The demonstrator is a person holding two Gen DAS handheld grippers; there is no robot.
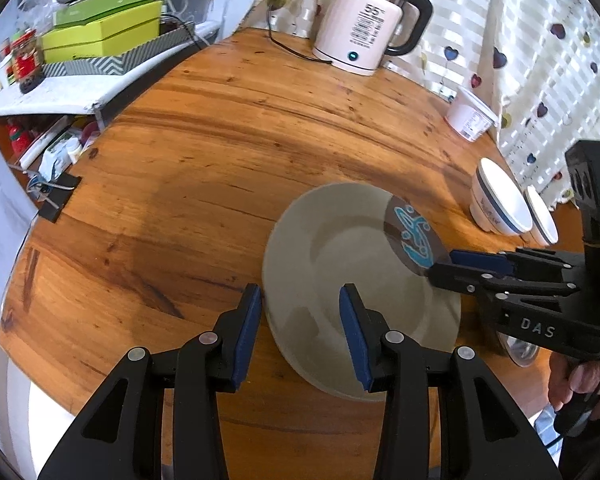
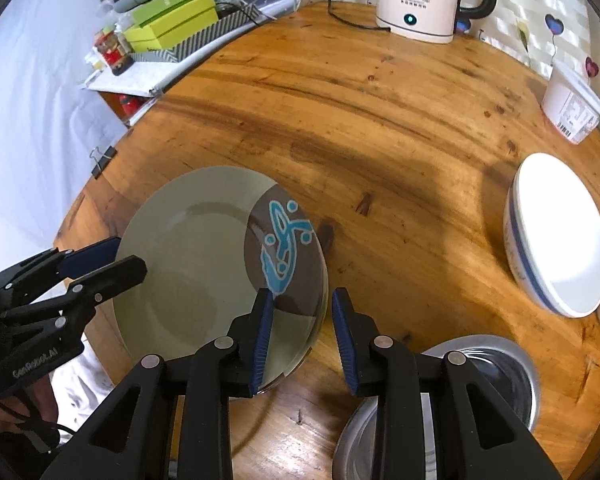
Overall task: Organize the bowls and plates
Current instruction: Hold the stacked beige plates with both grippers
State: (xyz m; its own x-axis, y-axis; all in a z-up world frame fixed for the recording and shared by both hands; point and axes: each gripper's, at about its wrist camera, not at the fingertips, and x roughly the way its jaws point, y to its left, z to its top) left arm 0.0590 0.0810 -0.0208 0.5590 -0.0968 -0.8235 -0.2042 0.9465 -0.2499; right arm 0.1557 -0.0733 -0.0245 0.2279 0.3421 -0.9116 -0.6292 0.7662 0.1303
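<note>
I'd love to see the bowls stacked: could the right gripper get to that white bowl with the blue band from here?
Probably yes: the right gripper is open and the wooden table between it and the white bowl is bare.

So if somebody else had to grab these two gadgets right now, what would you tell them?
Left hand-held gripper: open, straddling the near rim of the beige plate.
Right hand-held gripper: open, straddling the edge of the small fish-pattern plate, which lies on the beige plate.
White bowls sit at the right, steel bowls near the right gripper.
Done: the two plates are stacked. Left: the bowls are not yet gathered.
</note>
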